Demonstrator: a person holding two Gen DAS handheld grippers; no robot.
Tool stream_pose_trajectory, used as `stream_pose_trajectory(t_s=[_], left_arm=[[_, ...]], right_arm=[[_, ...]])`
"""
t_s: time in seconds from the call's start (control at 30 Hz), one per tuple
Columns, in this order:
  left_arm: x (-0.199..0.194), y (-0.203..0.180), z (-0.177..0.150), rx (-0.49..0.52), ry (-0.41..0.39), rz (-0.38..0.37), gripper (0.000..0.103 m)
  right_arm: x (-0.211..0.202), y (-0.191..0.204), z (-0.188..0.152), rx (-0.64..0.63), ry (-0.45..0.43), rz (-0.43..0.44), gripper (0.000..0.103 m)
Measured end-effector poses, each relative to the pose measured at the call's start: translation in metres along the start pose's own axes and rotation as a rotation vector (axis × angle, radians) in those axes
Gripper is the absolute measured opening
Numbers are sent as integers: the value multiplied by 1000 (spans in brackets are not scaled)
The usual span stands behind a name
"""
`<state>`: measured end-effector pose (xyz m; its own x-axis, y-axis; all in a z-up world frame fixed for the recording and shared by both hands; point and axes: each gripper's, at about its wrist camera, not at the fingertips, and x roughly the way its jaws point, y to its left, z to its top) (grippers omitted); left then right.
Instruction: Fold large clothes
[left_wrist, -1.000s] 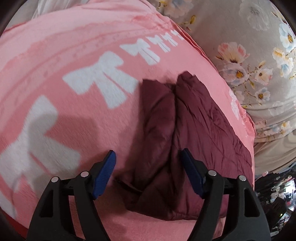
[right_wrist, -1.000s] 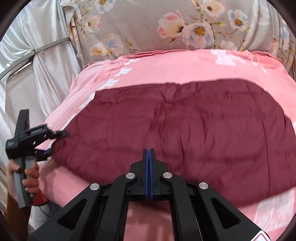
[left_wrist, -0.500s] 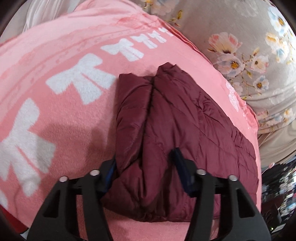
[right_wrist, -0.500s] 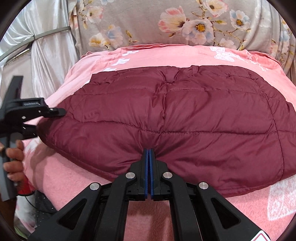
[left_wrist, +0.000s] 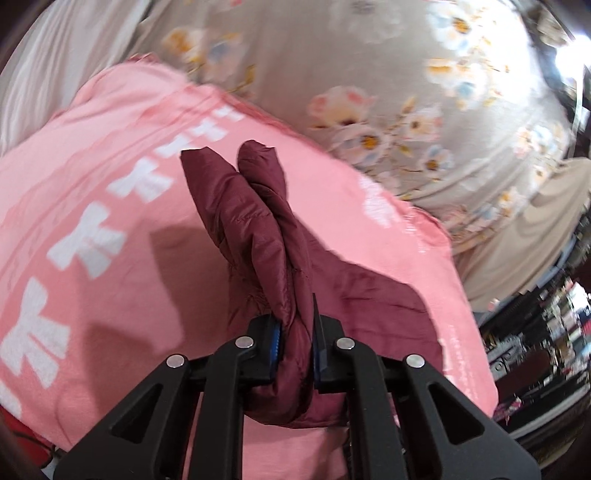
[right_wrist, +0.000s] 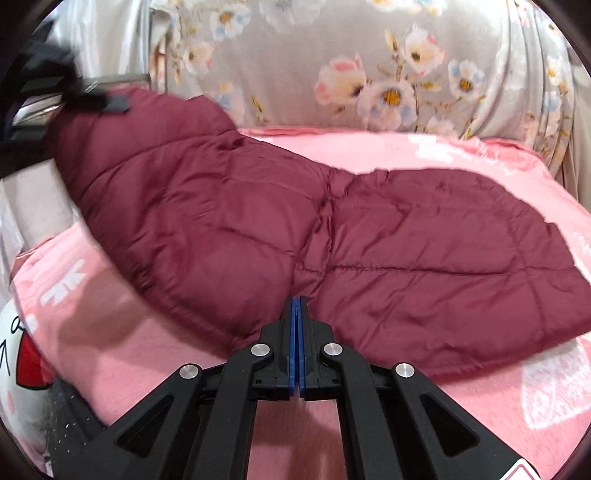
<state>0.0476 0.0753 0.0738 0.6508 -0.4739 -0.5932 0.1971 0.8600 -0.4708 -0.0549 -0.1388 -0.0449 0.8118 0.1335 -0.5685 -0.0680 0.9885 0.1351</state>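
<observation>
A maroon quilted jacket (right_wrist: 406, 229) lies across a pink blanket (right_wrist: 369, 147) with white bows. In the left wrist view, my left gripper (left_wrist: 295, 325) has a thick fold of the jacket (left_wrist: 258, 221) between its blue pads, and its jaws are closing and pressing on it. That end hangs lifted off the blanket (left_wrist: 92, 166). The right wrist view shows the left gripper (right_wrist: 85, 96) blurred at the top left, holding the raised end. My right gripper (right_wrist: 297, 301) is shut at the jacket's near edge, where the fabric puckers into its tips.
A grey floral curtain (right_wrist: 369, 55) hangs behind the bed, with silvery drapes at the left. Cluttered dark shelves (left_wrist: 546, 332) stand past the blanket's right edge. A white cushion with a red patch (right_wrist: 22, 362) sits at the lower left.
My left gripper has gone from open around the jacket's end to clamped on it and has lifted that end up. The right gripper stayed shut at the near edge.
</observation>
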Motion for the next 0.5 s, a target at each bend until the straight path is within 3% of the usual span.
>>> stream_pose_trajectory(t_s=[0.2, 0.5], left_arm=[[-5, -60, 3, 107, -11, -71, 10], [22, -144, -13, 264, 58, -165, 10]], right_arm=[[-2, -5, -12, 3, 5, -10, 0], [-2, -21, -22, 75, 28, 42, 0]])
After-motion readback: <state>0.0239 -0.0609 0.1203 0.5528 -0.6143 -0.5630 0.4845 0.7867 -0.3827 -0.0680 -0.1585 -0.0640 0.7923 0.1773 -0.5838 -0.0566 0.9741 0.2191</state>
